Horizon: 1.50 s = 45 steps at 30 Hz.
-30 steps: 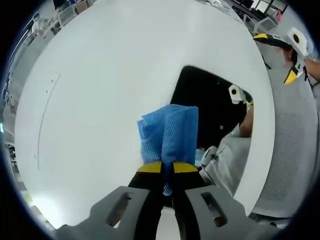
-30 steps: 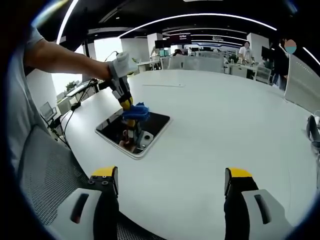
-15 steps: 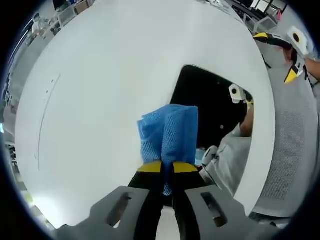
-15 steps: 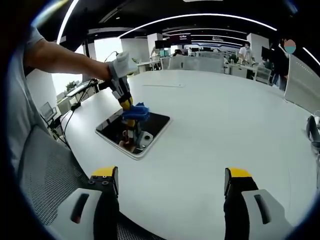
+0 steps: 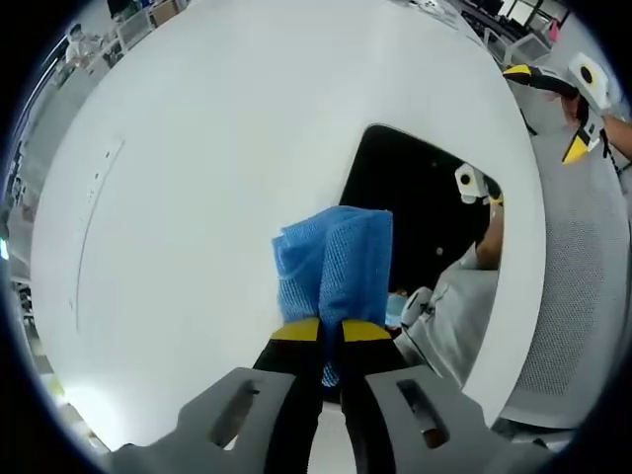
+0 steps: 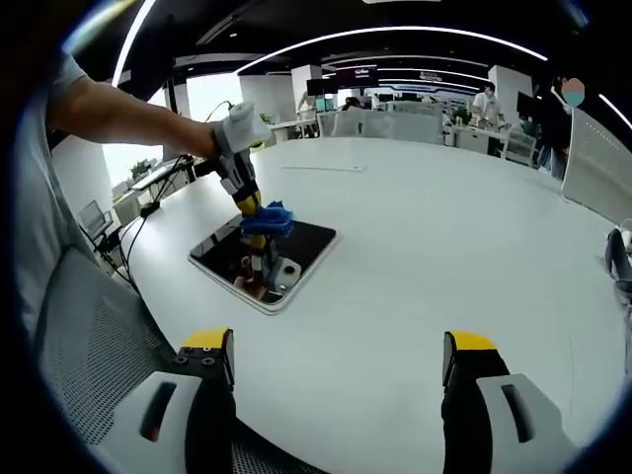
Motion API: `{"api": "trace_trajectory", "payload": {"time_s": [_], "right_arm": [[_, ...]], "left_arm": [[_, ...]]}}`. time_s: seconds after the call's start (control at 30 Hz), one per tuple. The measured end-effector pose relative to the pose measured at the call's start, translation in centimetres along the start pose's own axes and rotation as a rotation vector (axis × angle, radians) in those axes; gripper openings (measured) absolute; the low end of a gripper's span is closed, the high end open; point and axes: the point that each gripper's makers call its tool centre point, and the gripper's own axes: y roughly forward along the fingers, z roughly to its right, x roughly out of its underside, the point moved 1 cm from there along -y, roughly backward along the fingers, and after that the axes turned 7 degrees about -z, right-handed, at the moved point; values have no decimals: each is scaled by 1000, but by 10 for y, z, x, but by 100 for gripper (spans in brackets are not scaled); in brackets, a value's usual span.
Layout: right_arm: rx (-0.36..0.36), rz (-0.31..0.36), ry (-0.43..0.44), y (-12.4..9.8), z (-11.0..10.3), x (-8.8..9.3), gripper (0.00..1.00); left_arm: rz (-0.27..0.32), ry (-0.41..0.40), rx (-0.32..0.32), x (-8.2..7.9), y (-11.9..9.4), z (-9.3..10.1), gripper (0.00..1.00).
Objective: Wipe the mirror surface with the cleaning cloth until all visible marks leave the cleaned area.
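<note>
Left gripper (image 5: 331, 336) fingers clenched on the blue cleaning cloth (image 5: 334, 265), held over the mirror (image 6: 259, 254). Mirror lies flat on the white surface (image 6: 415, 247), near the edge by the person's arm (image 6: 128, 114). Right gripper (image 6: 341, 370) fingers spread wide, grasping nothing, well apart from mirror.

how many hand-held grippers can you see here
2. The left hand-held gripper is over the mirror, shut on the blue cloth. The right hand-held gripper is open above the white table, away from the mirror.
</note>
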Motion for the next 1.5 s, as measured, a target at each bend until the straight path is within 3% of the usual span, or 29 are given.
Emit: {"api": "trace_trajectory", "payload": {"time_s": [0.47,0.6,0.7,1.0,1.5], "right_arm": [[2,-1,-2,1,1,1,85],[0,-2,-4,0,0,1,85],[-1,-3,-6,1,0,1,85],[0,-8,-6,0,-1,1,85],[-1,-15,-12,1,-1,2,85]], "left_arm": [[2,2,-1,0,0,0,3],[19,-61,13,0,-2,0,3],[30,-34,16,3,0,-1,3],[27,-27,-33,2,-3,-3,2],[41,-73,-18,31,-14,-14,2]]}}
